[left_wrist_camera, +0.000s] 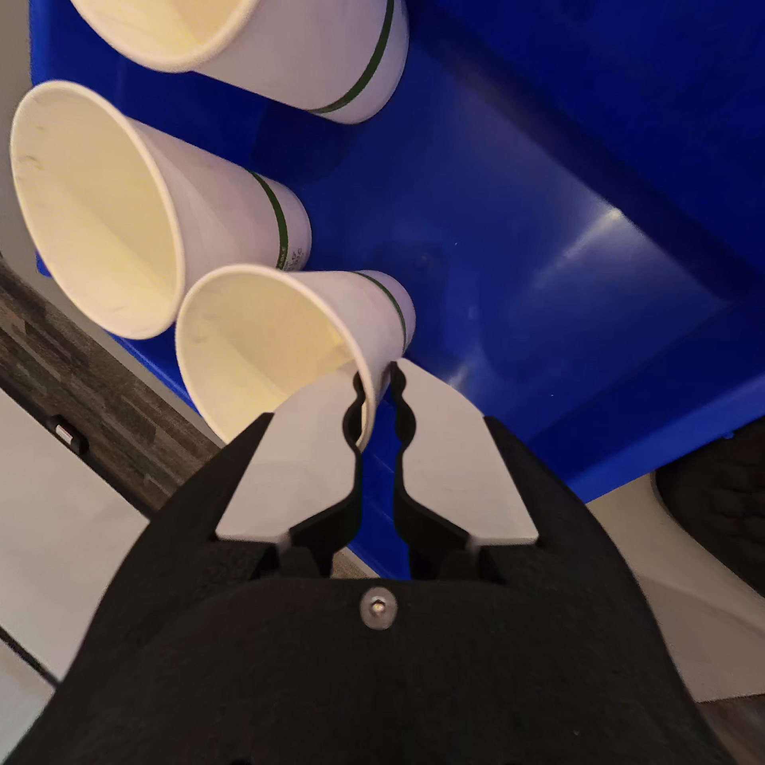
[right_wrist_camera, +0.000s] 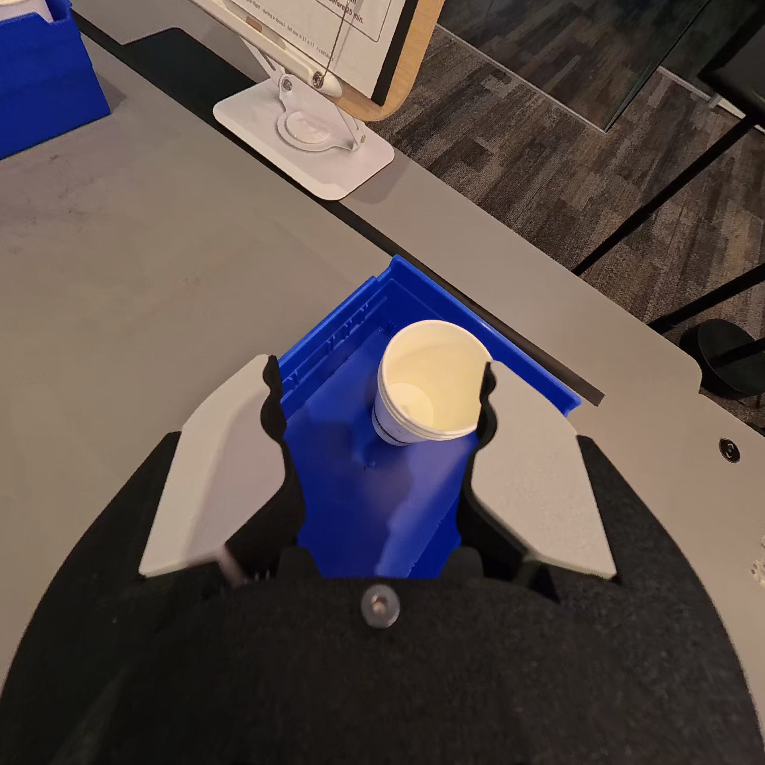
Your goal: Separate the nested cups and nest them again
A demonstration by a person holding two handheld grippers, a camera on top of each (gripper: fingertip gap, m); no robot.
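On my left: the left gripper (left_wrist_camera: pixel 374 368), fingers pinching the rim of the nearest paper cup (left_wrist_camera: pixel 289 331), one finger inside the mouth, the other outside the wall. Two more white cups with green bands, the middle cup (left_wrist_camera: pixel 124 215) and the far cup (left_wrist_camera: pixel 265 45), sit beside it in a row inside a blue bin (left_wrist_camera: pixel 538 248). On my right: the right gripper (right_wrist_camera: pixel 378 364), fingers spread wide and holding nothing, above a second blue bin (right_wrist_camera: pixel 372 496) on the grey bench (right_wrist_camera: pixel 165 248). In it, a stack of nested cups (right_wrist_camera: pixel 430 385), tilted, mouth toward the camera. A framed sign on a white stand (right_wrist_camera: pixel 306 136) stands at the bench's far edge.
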